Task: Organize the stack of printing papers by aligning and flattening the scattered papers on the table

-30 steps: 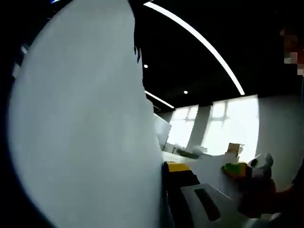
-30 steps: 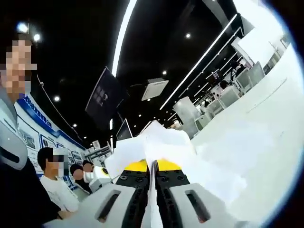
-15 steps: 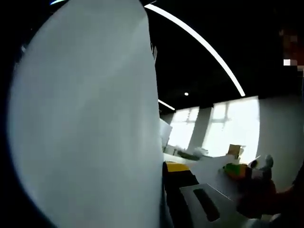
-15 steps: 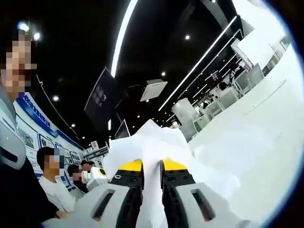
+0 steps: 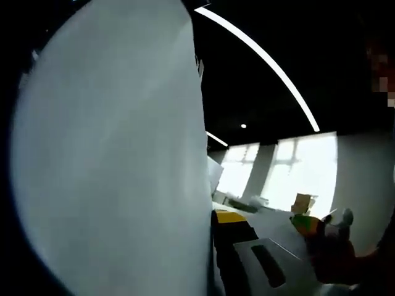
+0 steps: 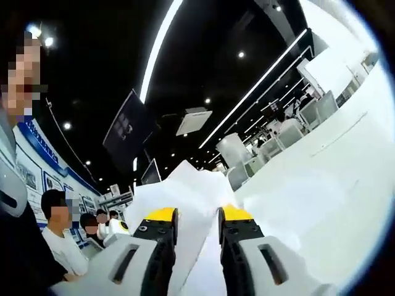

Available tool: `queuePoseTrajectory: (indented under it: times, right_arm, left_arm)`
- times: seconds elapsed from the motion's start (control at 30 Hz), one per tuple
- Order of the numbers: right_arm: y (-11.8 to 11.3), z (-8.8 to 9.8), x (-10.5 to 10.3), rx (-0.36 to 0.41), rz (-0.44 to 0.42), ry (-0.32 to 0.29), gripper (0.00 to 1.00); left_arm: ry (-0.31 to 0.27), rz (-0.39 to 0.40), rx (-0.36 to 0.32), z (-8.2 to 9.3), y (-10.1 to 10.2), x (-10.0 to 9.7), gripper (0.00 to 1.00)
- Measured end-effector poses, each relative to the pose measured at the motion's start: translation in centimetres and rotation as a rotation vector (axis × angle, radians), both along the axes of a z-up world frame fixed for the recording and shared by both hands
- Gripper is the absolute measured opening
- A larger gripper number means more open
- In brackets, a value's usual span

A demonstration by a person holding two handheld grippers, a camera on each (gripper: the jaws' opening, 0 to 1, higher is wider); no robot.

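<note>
Holding the paper stack (image 5: 111, 160) upright off the surface, likely to square its edges: left hand-held gripper (image 5: 213, 246) appears clamped on one edge; right hand-held gripper (image 6: 196, 219) stands parted, sheets between its jaws.

Right gripper (image 6: 196, 217): two light grey moulded jaws, each ending in a black block capped by a yellow tip. Each grey body carries a dark elongated slot on its upper face; small screw heads sit in the black blocks below the yellow caps. Left gripper (image 5: 213, 217): one jaw visible, of the same build, with yellow cap, black block and a grey body bearing a dark slot. At the left edge of the right gripper view, a person's dark sleeve (image 6: 21, 259) with a light grey garment above it.
</note>
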State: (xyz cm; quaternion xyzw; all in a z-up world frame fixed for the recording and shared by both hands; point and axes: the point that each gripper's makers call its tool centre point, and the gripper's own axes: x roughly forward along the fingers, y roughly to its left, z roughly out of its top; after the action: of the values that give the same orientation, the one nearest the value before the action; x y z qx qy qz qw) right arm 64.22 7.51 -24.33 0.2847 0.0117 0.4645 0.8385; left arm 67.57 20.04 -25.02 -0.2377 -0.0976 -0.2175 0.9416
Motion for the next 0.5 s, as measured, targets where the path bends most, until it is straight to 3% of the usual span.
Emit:
queuePoseTrajectory:
  times: [0.5]
  right_arm:
    - [-2.3, -0.1, 1.8, -0.008, -0.058, 0.002, 0.23]
  left_arm:
    - [-0.006, 0.005, -0.022, 0.2, 0.2, 0.0, 0.06]
